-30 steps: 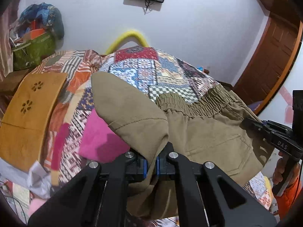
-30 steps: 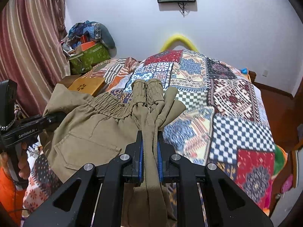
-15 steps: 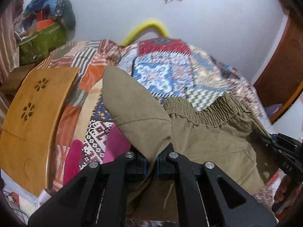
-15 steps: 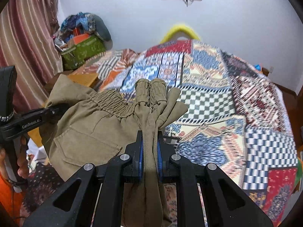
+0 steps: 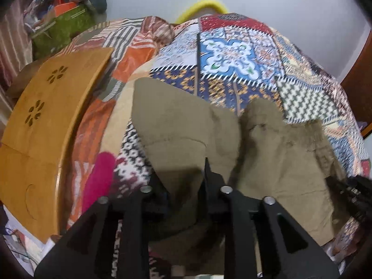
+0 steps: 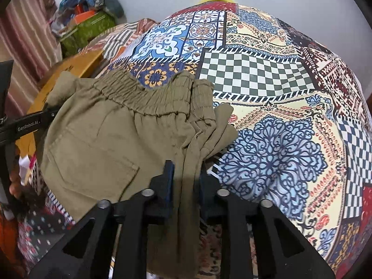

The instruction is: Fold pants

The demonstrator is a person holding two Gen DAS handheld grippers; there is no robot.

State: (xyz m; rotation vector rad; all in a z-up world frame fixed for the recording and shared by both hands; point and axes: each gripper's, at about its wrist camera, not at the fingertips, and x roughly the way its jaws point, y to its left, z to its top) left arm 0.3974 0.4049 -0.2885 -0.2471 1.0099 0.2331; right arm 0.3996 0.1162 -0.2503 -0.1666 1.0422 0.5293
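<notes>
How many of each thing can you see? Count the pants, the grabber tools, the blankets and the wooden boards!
Pants: 1
Grippers: 2, the left gripper and the right gripper
Patchwork bedspread: 1
Wooden board: 1
Total: 5

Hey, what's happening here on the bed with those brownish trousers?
A person is folding olive pants on a patchwork bedspread, using handheld tongs rather than bare hands. The left tongs and right tongs both stand open, each with pant fabric lying loosely between its fingers. The pants lie bunched on the bed, elastic waistband facing away. A wooden lap table sits beside them.
</notes>
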